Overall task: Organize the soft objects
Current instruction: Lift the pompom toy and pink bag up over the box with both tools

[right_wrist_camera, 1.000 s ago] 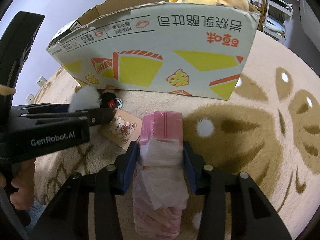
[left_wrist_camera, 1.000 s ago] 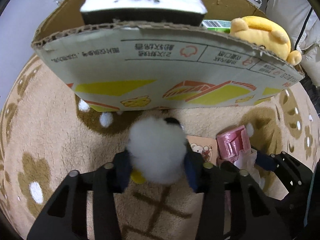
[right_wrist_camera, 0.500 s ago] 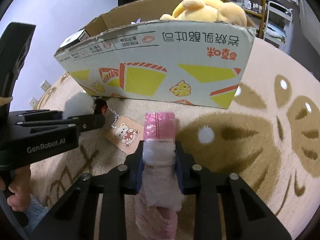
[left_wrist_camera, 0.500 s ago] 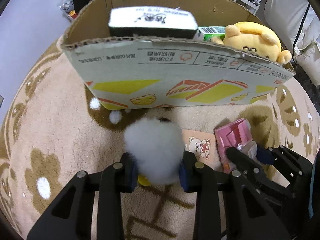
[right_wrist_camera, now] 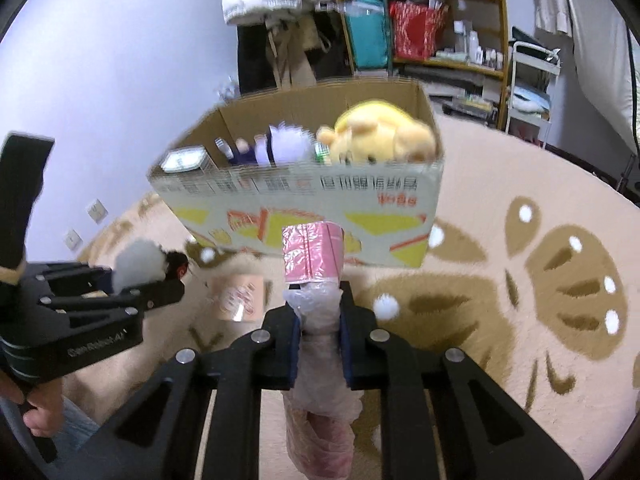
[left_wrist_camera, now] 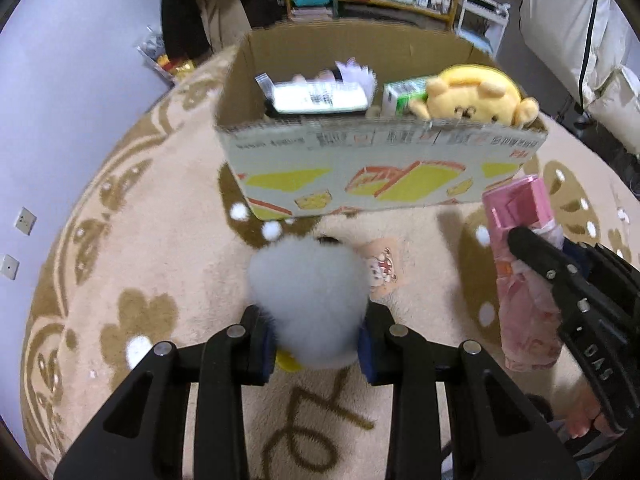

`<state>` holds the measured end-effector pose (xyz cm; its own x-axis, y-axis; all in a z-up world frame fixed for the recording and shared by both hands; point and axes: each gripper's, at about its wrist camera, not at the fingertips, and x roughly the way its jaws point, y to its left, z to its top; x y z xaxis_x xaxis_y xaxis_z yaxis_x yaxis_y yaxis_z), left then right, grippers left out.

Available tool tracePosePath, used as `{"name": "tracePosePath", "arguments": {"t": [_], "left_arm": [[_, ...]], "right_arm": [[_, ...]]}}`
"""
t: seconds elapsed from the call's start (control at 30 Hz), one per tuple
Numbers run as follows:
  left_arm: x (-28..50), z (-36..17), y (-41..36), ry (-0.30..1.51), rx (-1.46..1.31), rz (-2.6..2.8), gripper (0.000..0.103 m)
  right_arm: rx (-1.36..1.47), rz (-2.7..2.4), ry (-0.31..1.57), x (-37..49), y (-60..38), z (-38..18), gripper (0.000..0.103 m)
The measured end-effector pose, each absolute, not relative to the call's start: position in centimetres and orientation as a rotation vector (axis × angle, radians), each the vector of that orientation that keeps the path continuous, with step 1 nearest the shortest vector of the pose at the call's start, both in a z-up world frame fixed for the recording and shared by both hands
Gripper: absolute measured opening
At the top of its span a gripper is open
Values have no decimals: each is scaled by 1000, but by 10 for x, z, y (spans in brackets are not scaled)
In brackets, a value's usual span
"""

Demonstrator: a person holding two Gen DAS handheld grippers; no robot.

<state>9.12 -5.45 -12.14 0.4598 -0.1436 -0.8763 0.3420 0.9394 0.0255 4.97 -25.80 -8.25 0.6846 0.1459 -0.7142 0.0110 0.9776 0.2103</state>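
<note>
My left gripper is shut on a white fluffy plush toy with a yellow part and a hanging paper tag, held above the rug. It shows at the left of the right wrist view. My right gripper is shut on a pink plastic-wrapped soft pack, also lifted; it shows at the right of the left wrist view. Ahead stands an open cardboard box holding a yellow plush bear, packets and a green carton.
The box sits on a beige rug with brown patterns. A wall lies to the left. Shelves, hanging bags and a white cart stand behind the box.
Both grippers have risen with their objects and pulled back from the box. The box interior now shows from above. The tag has lifted off the rug.
</note>
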Motion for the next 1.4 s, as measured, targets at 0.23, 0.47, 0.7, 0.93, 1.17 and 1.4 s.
{"name": "tracePosePath", "arguments": {"t": [0.23, 0.47, 0.7, 0.93, 1.17, 1.4], "left_arm": [[77, -87, -59, 947, 224, -284, 30], [52, -60, -62, 831, 230, -291, 30], [37, -28, -58, 697, 202, -246, 30], [34, -3, -57, 615, 205, -236, 30], [45, 14, -61, 537, 229, -239, 30], [74, 21, -77, 477, 249, -244, 30]], "right_arm": [[142, 82, 700, 33, -247, -45, 17], [129, 81, 599, 16, -241, -11, 17], [117, 84, 509, 9, -238, 18, 17], [113, 83, 467, 17, -240, 28, 17], [117, 57, 419, 39, -247, 40, 17], [113, 59, 373, 63, -254, 49, 17]]}}
